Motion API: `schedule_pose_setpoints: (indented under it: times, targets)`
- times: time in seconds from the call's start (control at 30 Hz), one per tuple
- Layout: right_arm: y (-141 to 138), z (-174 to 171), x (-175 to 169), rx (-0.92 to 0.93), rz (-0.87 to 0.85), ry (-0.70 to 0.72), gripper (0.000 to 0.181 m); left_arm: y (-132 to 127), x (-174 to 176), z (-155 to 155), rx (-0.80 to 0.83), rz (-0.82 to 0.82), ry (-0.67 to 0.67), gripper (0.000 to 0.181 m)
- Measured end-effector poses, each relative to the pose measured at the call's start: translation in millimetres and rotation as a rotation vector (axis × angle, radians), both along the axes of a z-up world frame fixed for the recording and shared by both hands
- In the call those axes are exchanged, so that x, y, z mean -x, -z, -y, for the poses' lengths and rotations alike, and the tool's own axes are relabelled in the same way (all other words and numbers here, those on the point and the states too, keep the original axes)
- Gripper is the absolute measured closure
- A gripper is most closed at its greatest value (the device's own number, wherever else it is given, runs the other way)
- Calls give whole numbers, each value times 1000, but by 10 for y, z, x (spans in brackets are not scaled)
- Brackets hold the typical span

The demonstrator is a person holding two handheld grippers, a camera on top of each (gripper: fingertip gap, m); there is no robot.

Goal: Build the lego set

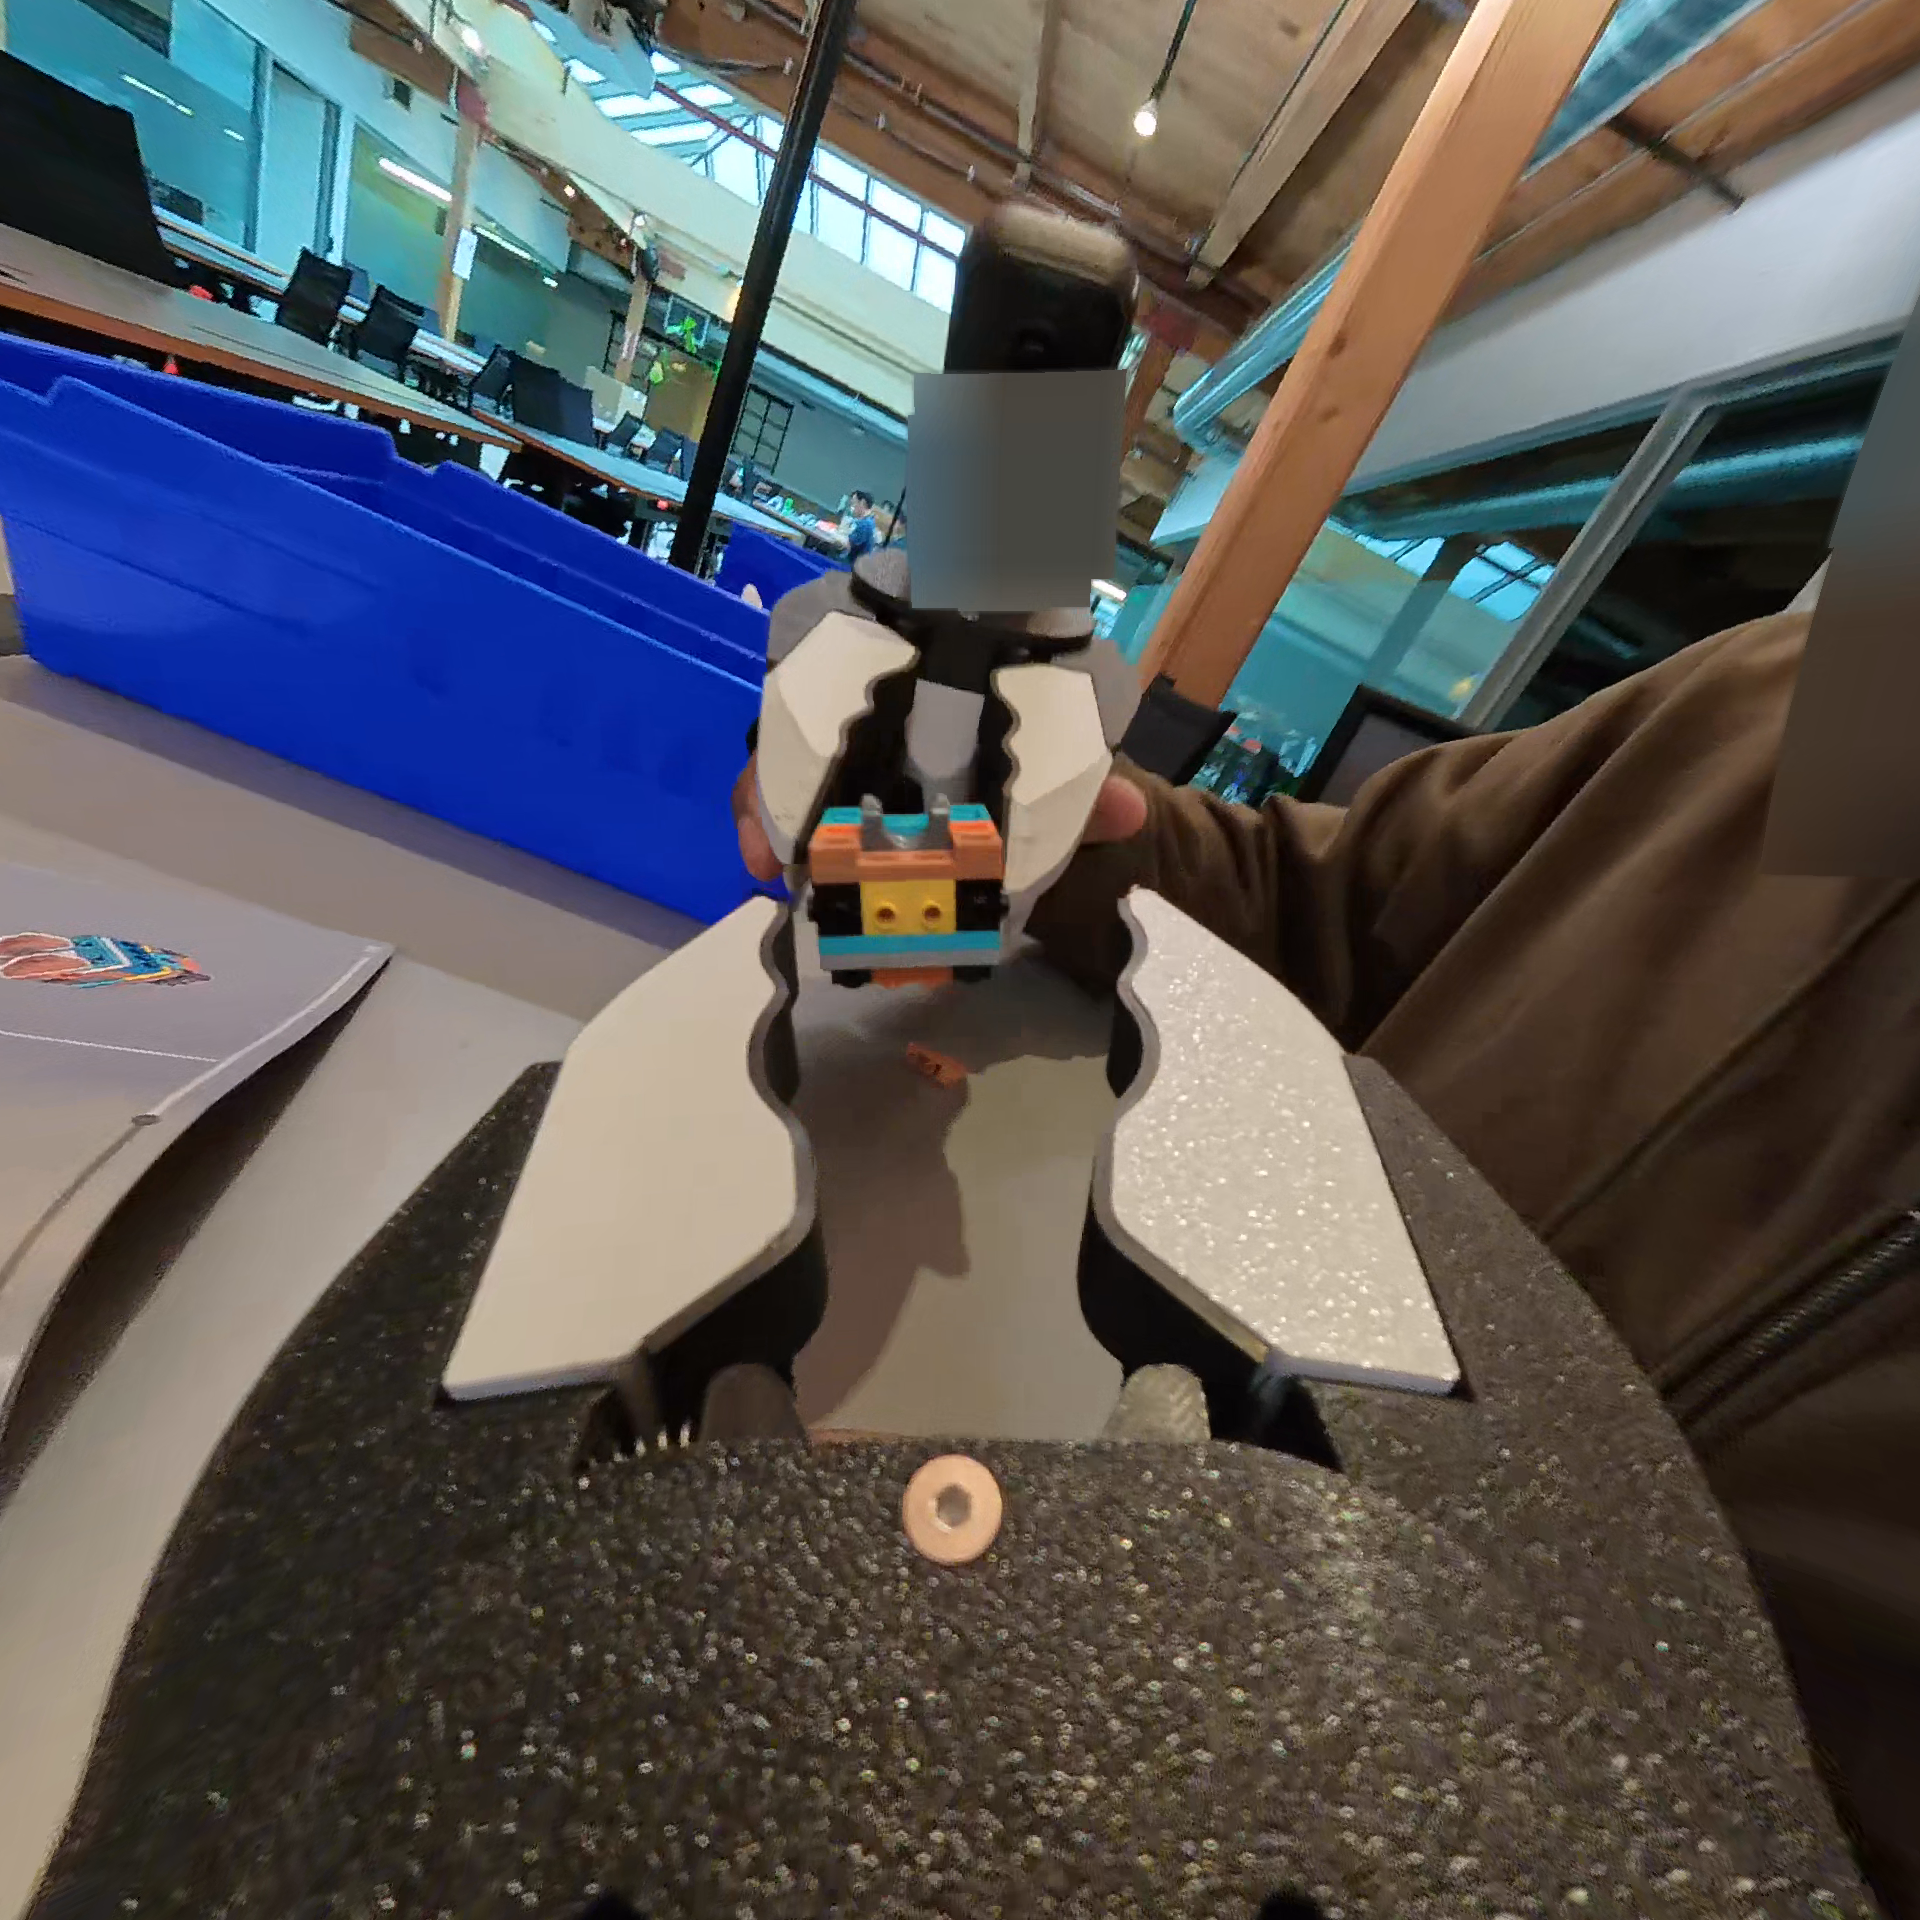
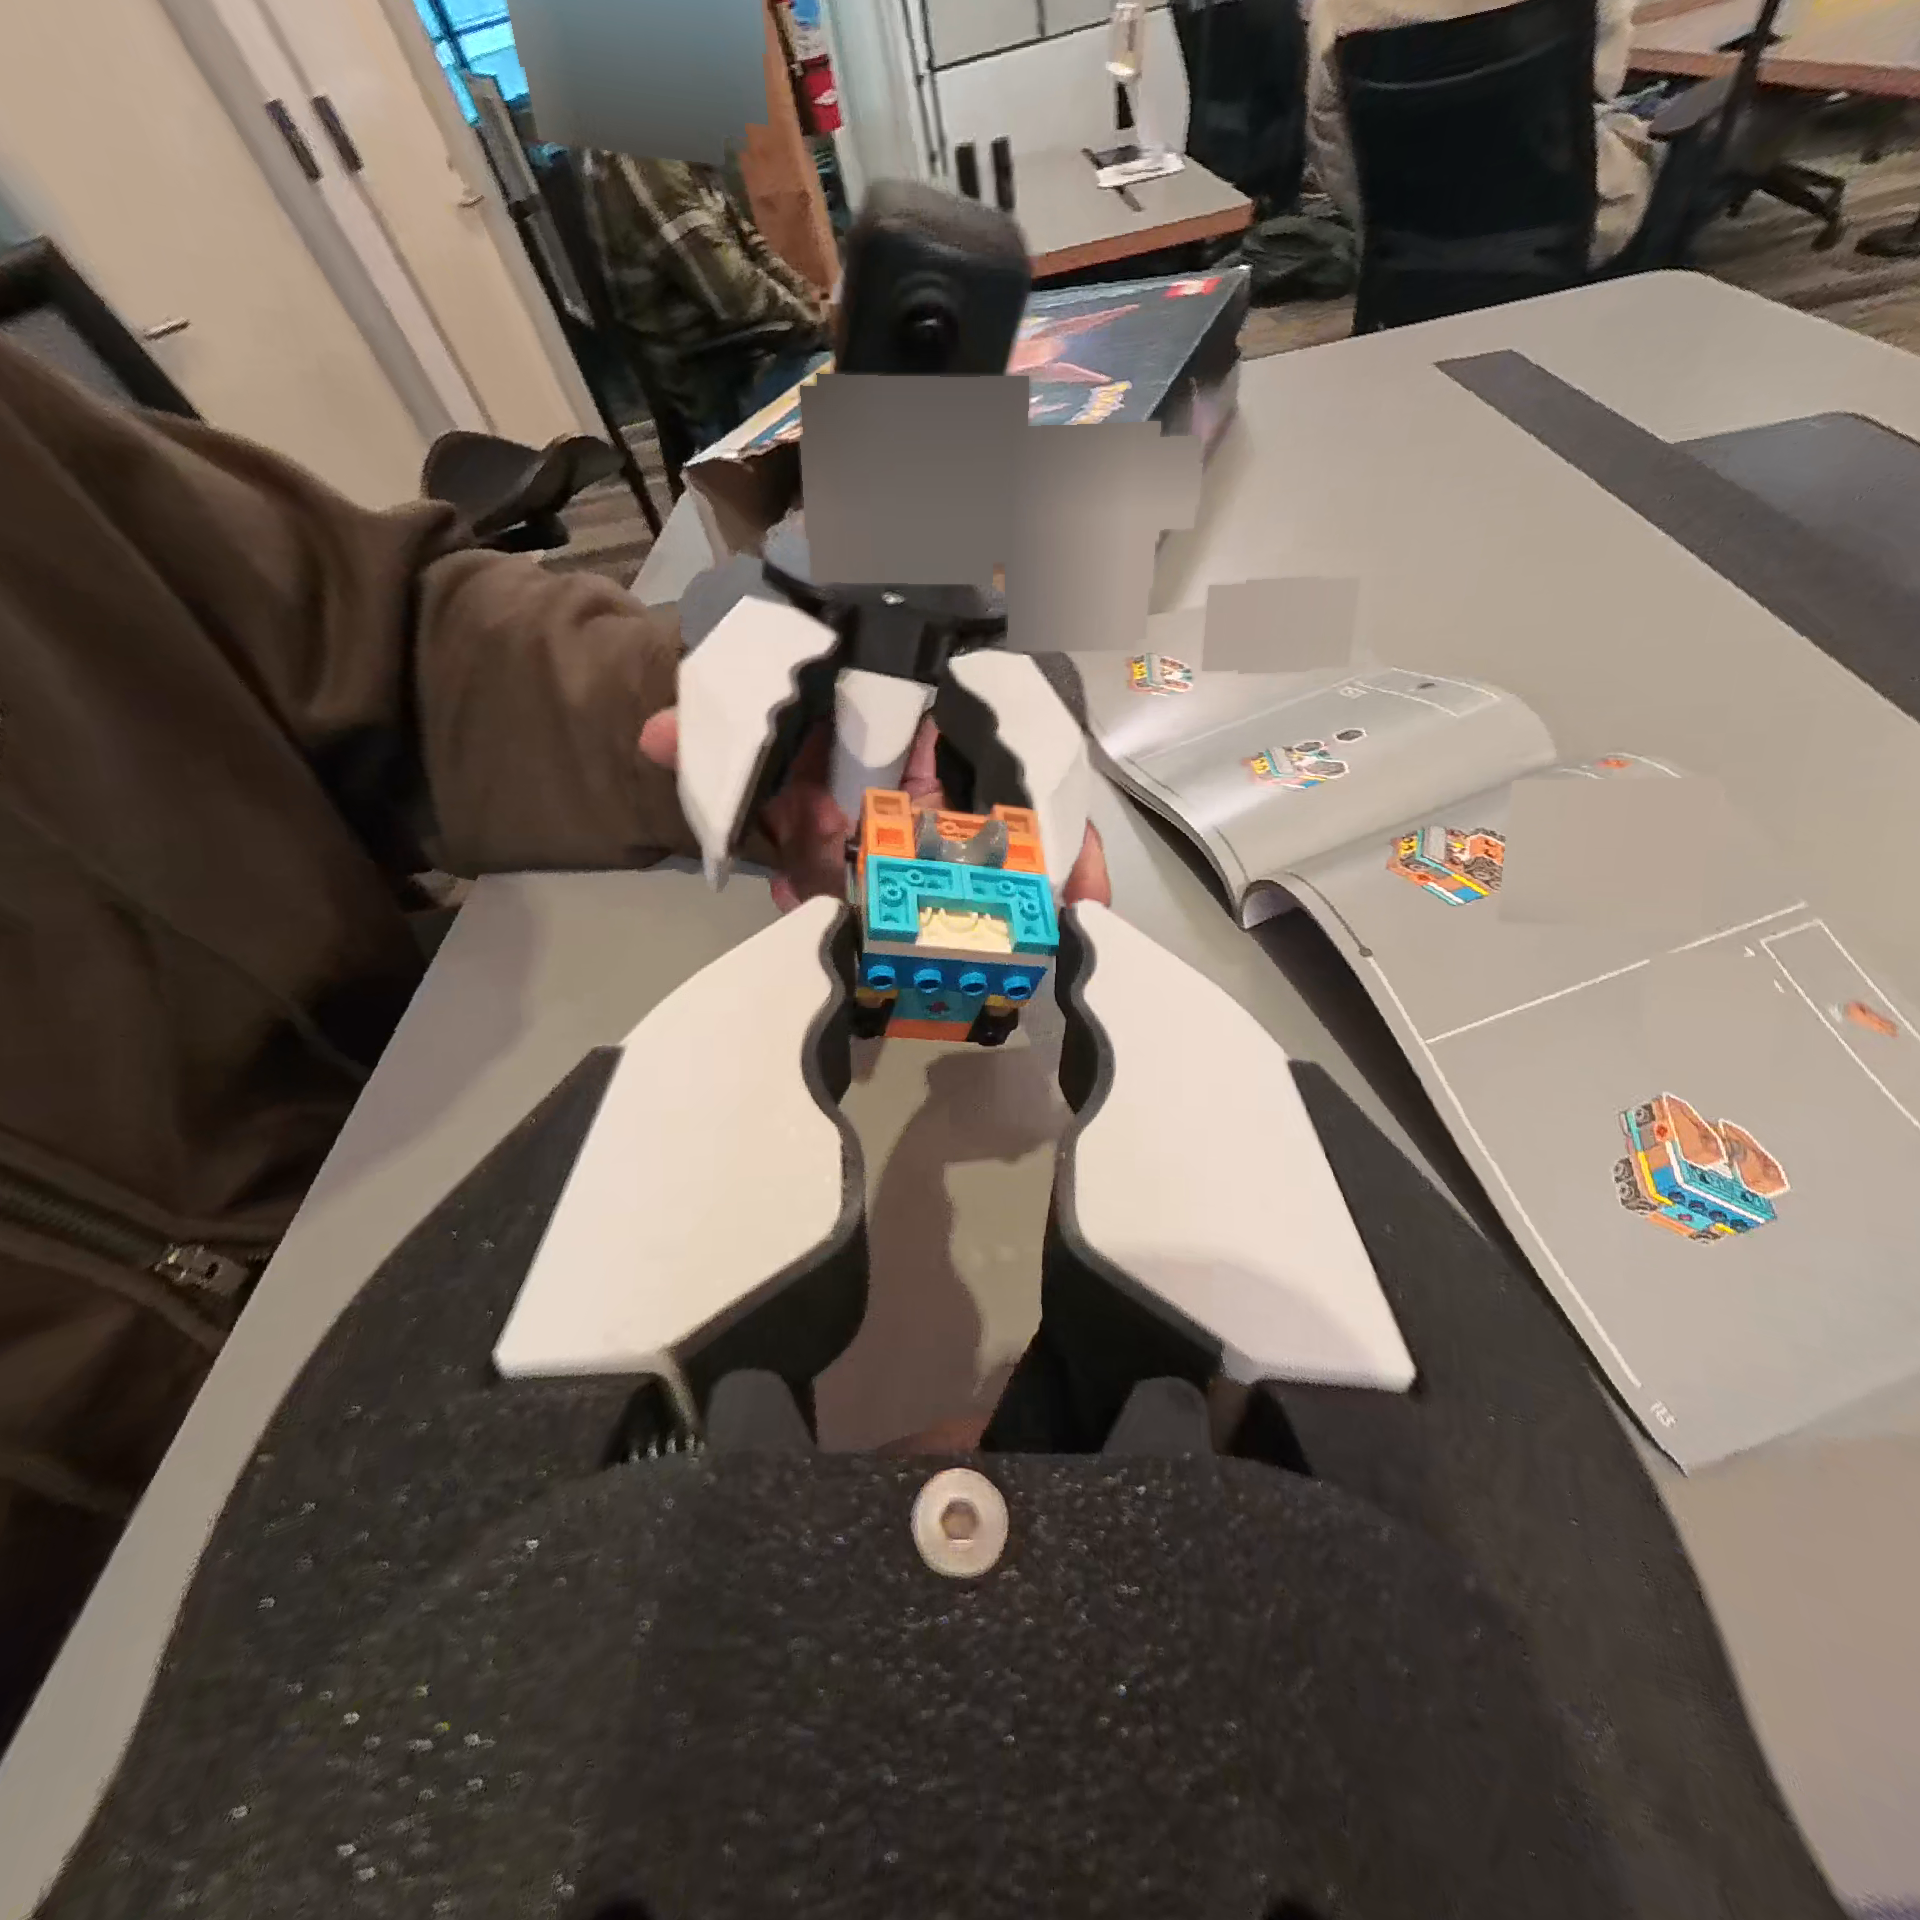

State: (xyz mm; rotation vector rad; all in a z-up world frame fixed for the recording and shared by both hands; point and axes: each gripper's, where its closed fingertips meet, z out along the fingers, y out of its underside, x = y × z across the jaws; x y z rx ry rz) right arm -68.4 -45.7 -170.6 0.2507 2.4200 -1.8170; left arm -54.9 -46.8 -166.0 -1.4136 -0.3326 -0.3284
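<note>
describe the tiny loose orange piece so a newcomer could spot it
Start at the grey table. Look under the lego model that the right tool grips. The orange piece lies there alone, joined to nothing.

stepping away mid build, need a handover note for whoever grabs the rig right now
Right hand-held gripper: shut on the lego model, held above the table.
Left hand-held gripper: open, empty, tips either side of the model, apparently not touching.
Loose orange piece lies on the table below; instruction booklet open alongside.
Done: small multicoloured body. Left: probably that piece, then later steps.
</note>
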Motion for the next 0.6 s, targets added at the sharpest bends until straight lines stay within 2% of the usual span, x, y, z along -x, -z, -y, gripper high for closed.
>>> schedule_pose_setpoints:
  times: [0.17,0.37,0.53,0.6]
  targets:
    - [-33,41,-31,29,16,-1,145,92,13,-61,67,-48,-41,126]
    - [-26,75,-79,22,-3,-18,145,91,-27,-67,55,-60,-21,141]
    - [-65,67,-115,27,-25,-37,144,71,-59,-68,43,-98,-19,142]
    - [-109,18,-89,22,-48,-26,138,65,-51,-62,45,-118,-33,142]
